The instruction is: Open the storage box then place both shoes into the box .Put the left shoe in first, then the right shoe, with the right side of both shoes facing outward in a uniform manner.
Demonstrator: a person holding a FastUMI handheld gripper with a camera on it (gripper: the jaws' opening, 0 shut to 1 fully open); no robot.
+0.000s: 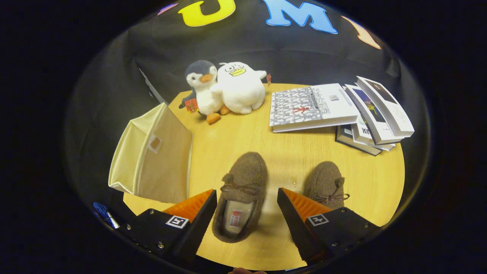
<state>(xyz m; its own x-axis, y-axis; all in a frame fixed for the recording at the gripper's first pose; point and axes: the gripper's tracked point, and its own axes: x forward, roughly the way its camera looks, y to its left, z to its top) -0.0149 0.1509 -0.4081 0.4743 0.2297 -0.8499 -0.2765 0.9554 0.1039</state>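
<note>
Two brown fuzzy slippers with bow laces lie on the round wooden table [247,137], toes pointing away from me. The left shoe [241,190] sits between my fingers, its heel opening with a white insole facing up. Just beyond the right finger lies the right shoe [325,184], partly hidden by it. A beige fabric storage box [156,154] stands at the table's left edge beyond the left finger, tipped on its side with a small label window on its face. My gripper [247,198] is open, hovering over the left shoe without touching it.
A penguin plush [203,89] and a white duck plush [241,87] sit at the back of the table. Several books [342,110] lie fanned out at the back right. A blue object [102,213] pokes out near the left finger's base.
</note>
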